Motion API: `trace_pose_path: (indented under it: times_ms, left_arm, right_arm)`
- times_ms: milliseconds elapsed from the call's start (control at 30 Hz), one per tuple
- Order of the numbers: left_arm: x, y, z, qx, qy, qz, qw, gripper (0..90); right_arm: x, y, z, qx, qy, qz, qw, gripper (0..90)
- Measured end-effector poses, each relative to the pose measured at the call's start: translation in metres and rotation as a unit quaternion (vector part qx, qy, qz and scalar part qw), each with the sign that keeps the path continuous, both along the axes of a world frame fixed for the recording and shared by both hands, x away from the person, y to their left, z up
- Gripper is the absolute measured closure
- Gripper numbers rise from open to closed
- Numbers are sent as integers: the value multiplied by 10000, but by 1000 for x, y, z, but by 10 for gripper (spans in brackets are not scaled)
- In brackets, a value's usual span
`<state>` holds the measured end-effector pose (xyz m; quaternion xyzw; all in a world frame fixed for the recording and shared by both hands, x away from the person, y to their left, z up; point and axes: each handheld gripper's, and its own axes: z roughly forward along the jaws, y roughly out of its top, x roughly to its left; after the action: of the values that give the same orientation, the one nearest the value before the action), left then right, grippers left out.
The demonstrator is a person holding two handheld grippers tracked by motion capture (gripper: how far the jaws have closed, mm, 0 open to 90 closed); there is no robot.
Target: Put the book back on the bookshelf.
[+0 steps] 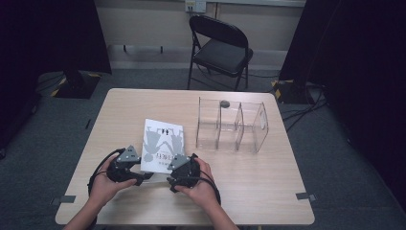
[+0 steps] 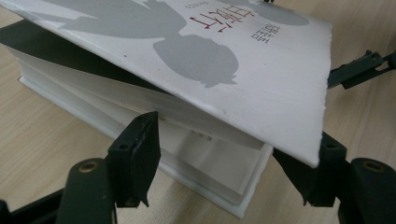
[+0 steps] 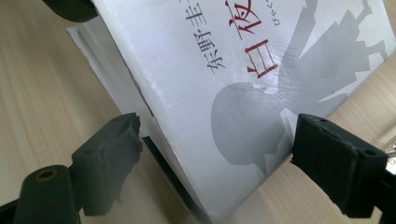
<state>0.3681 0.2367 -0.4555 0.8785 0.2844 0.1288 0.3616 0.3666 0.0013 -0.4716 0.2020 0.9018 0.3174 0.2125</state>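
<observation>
At the near edge of the book [image 1: 162, 146] both of your grippers meet: your left gripper [image 1: 143, 176] sits at its near left corner, your right gripper [image 1: 168, 173] just beside it at the near right part of that edge. The book lies flat on the table [image 1: 119, 110], a little left of the table's middle, cover up, white with grey figures and red lettering.

In the left gripper view your left gripper [image 2: 224, 158] has its jaws apart, one on each side of the book's corner. The cover is lifted there and overhangs the page block, its edge lying over the far jaw (whether that jaw presses on it, you cannot tell); the other jaw stands close against the pages.

In the right gripper view your right gripper [image 3: 215, 154] also has its jaws spread wide, the book's corner between them, a gap showing on both sides, so nothing is clamped. The cover is raised here too, with a dark slit under it.

Right of the book, well apart from it, stands a clear rack [image 1: 232, 124] with upright dividers, a small dark thing [image 1: 224, 103] at its back. Bare tabletop lies left of the book, beyond it to the far edge, and to the right in front of the rack. Beyond the table stands a black chair [image 1: 220, 48].
</observation>
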Motion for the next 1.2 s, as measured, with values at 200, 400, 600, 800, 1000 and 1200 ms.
trace_pose_path:
  times_ms: [200,400,600,800,1000,1200]
  left_arm:
    - [-1,-4,7,-52,31,-3,10000,339]
    - [-1,-7,9,97,-53,-73,9999,358]
    - [0,-6,10,-42,-22,-54,10000,357]
    - [0,-5,10,-20,-3,-59,10000,357]
    - [0,-2,4,117,-92,-55,9999,331]
    - [-3,4,-7,255,24,-123,9996,293]
  right_arm:
    - [-1,4,3,193,-63,45,9998,156]
    - [0,22,-3,-229,-678,149,9973,121]
    - [1,23,-1,-247,-582,158,9979,129]
    - [3,25,6,-231,-613,172,9977,257]
    - [0,24,13,-367,-632,303,9969,365]
    - [1,21,15,-300,-568,346,9973,380]
